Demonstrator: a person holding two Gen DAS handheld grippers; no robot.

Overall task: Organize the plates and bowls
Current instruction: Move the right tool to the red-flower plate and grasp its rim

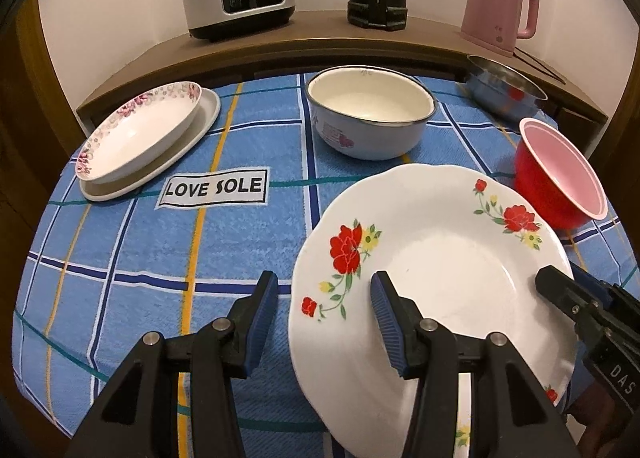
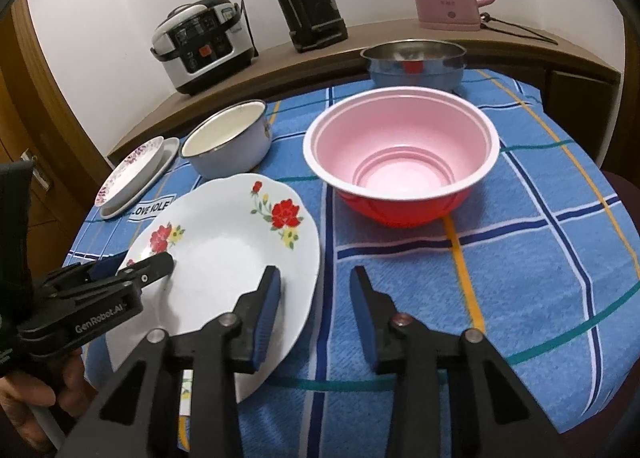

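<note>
Left wrist: three plates [image 1: 432, 278], three bowls [image 1: 370, 114].

table [image 1: 120, 298]: blue plaid cloth, "LOVE SOLE" label | on it: red-flower plate [image 1: 440, 258] near edge; red bowl [image 2: 400, 162]; enamel bowl [image 1: 368, 118]; steel bowl [image 2: 416, 62] at back; plain oval plate [image 1: 160, 166] with a pink-floral dish [image 1: 140, 134] stacked on it

Glossy plate [image 1: 440, 258], terry tablecloth [image 1: 160, 250]
</note>
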